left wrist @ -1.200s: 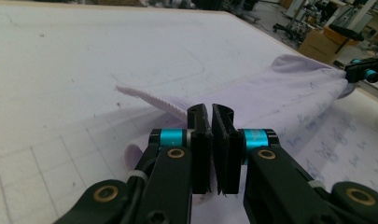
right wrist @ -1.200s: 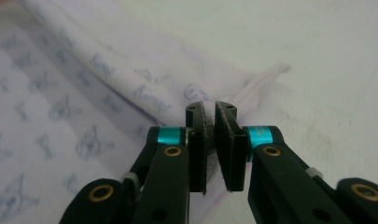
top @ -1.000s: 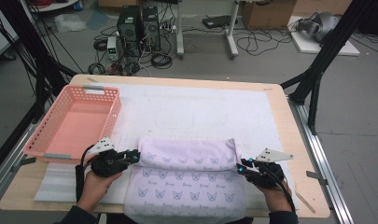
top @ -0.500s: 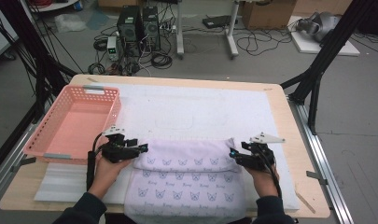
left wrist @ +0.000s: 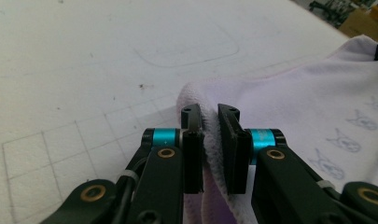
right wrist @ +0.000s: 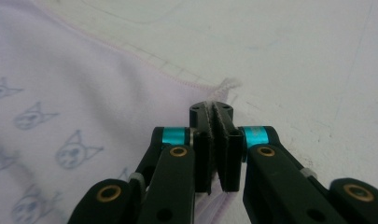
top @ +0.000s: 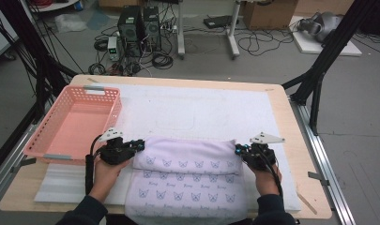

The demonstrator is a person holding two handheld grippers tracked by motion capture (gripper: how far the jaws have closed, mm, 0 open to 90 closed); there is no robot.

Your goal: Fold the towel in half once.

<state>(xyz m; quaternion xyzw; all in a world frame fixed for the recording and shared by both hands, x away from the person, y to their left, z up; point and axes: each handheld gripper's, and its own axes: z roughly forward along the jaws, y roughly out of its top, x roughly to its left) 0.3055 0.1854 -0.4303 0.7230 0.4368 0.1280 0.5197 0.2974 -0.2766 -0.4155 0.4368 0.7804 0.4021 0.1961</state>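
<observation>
Lilac cat-print towel (top: 187, 180) is lying folded at the table's near edge. Left gripper (top: 140, 144) and right gripper (top: 238, 149), jaws having just been closing, are pinching its far corners.

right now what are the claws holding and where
Both are shut on the lilac towel: left claw pinches its folded left edge, right claw its right corner.

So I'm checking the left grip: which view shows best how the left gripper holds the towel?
The left gripper view: the left gripper pinches the towel edge between its pads. The high view shows it far off; the right gripper view shows the towel's other corner.
</observation>
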